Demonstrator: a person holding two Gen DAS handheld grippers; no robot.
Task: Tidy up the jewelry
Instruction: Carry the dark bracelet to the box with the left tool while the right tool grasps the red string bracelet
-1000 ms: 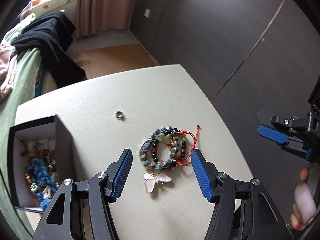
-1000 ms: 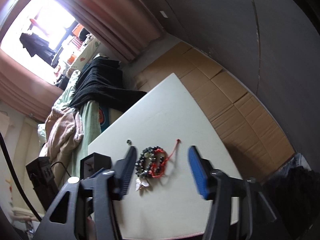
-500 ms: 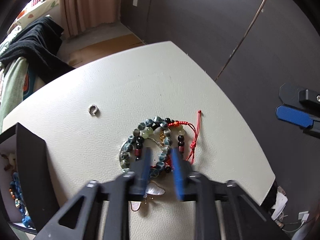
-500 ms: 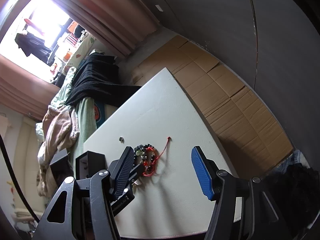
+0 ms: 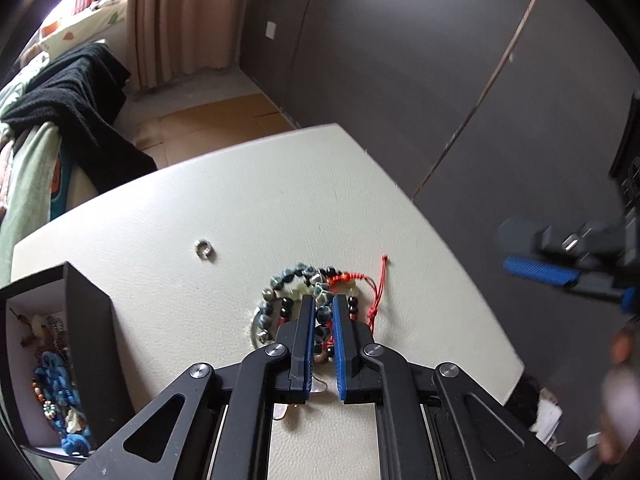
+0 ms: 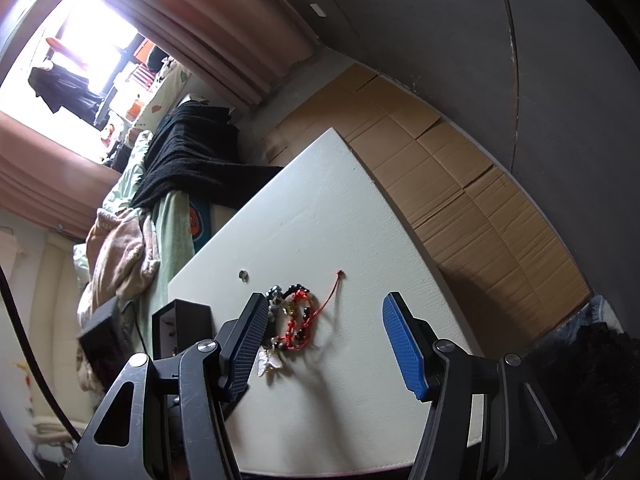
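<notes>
Blue-padded left gripper (image 5: 322, 312) clamped on the beaded bracelet (image 5: 324, 314) (tangled pile, mid-desk (image 5: 248, 200), nearer the front edge), presumably for the black box (image 5: 86, 320) at the left edge. Right gripper (image 6: 324, 344) parked apart, empty.

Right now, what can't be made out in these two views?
- Left wrist view: the left gripper covers the near beads of the bracelets.
- Left wrist view: the box is cut by the left edge; its contents are a tangle.
- Left wrist view: the right gripper and hand are blurred.
- Right wrist view: the ring is too small.
</notes>
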